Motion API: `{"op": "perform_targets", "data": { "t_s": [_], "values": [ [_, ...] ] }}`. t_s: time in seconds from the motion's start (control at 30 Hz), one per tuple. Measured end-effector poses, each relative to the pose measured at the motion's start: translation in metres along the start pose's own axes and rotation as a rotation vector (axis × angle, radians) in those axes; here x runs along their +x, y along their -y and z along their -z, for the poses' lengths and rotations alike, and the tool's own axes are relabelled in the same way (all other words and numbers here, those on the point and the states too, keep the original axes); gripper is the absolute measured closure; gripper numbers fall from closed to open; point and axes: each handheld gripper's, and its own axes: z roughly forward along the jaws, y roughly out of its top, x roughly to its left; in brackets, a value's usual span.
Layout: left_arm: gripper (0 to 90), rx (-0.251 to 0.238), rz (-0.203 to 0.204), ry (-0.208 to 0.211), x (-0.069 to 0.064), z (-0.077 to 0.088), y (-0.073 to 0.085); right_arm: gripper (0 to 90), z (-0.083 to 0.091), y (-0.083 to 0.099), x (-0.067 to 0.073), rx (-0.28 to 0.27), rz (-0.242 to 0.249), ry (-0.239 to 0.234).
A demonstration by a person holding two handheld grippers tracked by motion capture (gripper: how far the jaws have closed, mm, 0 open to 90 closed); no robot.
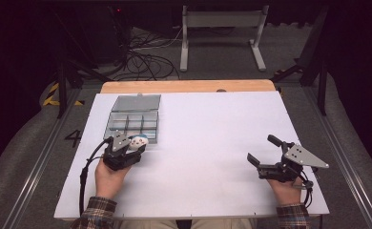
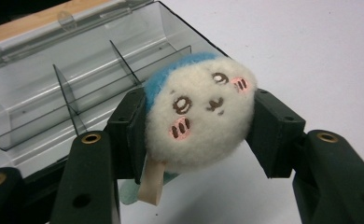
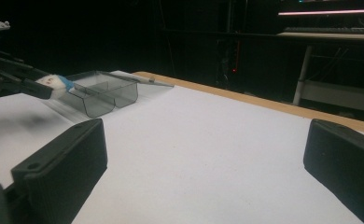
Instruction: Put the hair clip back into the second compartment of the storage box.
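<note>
Clear compartment box [image 1: 135,119] sits at the far left of the white table [image 1: 212,143], lid [image 1: 137,102] swung fully open and lying back toward the wooden edge. Dividers split it into several small cells; every cell visible in the left gripper view [image 2: 73,107] looks bare, nothing inside. Left gripper [image 1: 129,147] is clamped on a small round plush toy [image 2: 201,112], jaws pressing its two sides. Toy is held just at the box's near edge, above the table rather than in any cell. It's roughly ball-shaped, so no clear long axis. Embroidered face is turned toward the gripper camera and tilted, blue cap [image 2: 171,74] pointing up and toward the box. A pale tag or strap [image 2: 150,179] hangs down below it between the jaws. In the right gripper view the toy [image 3: 54,82] shows next to the box's near wall [image 3: 98,98]. Right gripper [image 1: 263,152] is well apart at the right side of the table, jaws spread wide, holding nothing, hand [image 1: 284,191] resting low near the table edge.
</note>
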Motion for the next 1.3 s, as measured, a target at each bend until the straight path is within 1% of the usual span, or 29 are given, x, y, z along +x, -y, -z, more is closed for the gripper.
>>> {"op": "perform_targets", "data": {
  "t_s": [0.03,0.13,0.17,0.2,0.3,0.33,0.43,0.47,0.53,0.57,0.63,0.7,0.77,0.8,0.87,0.93,1.17,1.2,1.23,1.27,1.3],
  "values": [
    [44.2,-0.001,-0.007,-0.004,0.001,0.001,-0.001,0.0,0.0,0.0,0.0,0.0,0.0,0.001],
    [44.2,-0.005,-0.006,-0.016,0.002,0.002,-0.005,0.0,0.0,0.001,-0.001,0.002,-0.001,0.003],
    [44.2,-0.001,-0.004,-0.013,0.003,0.002,-0.006,0.0,0.0,0.001,-0.001,0.003,-0.001,0.006],
    [44.2,0.0,-0.008,-0.02,0.004,0.001,-0.007,0.0,0.0,0.001,-0.001,0.003,-0.001,0.006],
    [44.2,0.017,-0.016,-0.025,0.006,-0.002,-0.01,0.1,0.001,0.0,0.0,0.001,-0.001,0.008],
    [44.2,0.021,-0.025,-0.028,0.007,-0.003,-0.011,0.1,0.001,0.0,0.0,0.0,0.0,0.009],
    [44.2,0.028,-0.023,-0.028,0.01,-0.005,-0.014,0.1,0.001,0.0,0.0,-0.002,0.001,0.013],
    [44.2,0.025,-0.012,-0.018,0.011,-0.005,-0.015,0.1,0.001,0.0,-0.001,-0.001,0.002,0.014],
    [44.1,0.025,-0.001,-0.016,0.014,-0.005,-0.017,0.1,0.001,0.0,-0.001,0.0,-0.001,0.013],
    [44.2,0.021,-0.002,-0.021,0.016,-0.005,-0.018,0.1,0.001,0.0,-0.001,0.0,-0.001,0.014],
    [44.2,0.021,0.015,-0.02,0.019,-0.005,-0.02,0.1,0.001,0.0,-0.001,0.0,-0.001,0.014],
    [44.1,0.017,0.022,-0.029,0.023,-0.006,-0.022,0.1,0.001,0.0,-0.001,0.001,0.0,0.015],
    [44.2,0.023,0.033,-0.037,0.026,-0.006,-0.023,0.1,0.001,0.0,0.0,-0.001,0.0,0.014],
    [44.2,0.022,0.026,-0.046,0.028,-0.007,-0.024,0.1,0.002,0.0,-0.001,0.0,0.004,0.016],
    [44.2,0.027,0.036,-0.047,0.03,-0.009,-0.025,0.1,0.001,0.0,0.0,-0.001,0.0,0.015],
    [44.2,0.032,0.033,-0.062,0.033,-0.01,-0.026,0.1,0.001,0.0,-0.001,0.0,0.0,0.015],
    [44.1,0.041,0.072,-0.075,0.043,-0.018,-0.027,0.2,0.001,0.0,-0.001,0.002,0.003,0.015],
    [44.1,0.048,0.076,-0.08,0.044,-0.018,-0.028,0.2,0.001,0.0,-0.001,0.003,0.003,0.015],
    [44.1,0.05,0.07,-0.087,0.046,-0.019,-0.029,0.2,0.001,0.0,-0.001,0.002,0.004,0.016],
    [44.1,0.053,0.073,-0.093,0.047,-0.02,-0.03,0.2,0.0,0.0,-0.001,0.003,0.004,0.017],
    [44.1,0.053,0.079,-0.091,0.048,-0.021,-0.031,0.2,0.0,0.0,-0.001,0.003,0.006,0.016]
  ]
}}
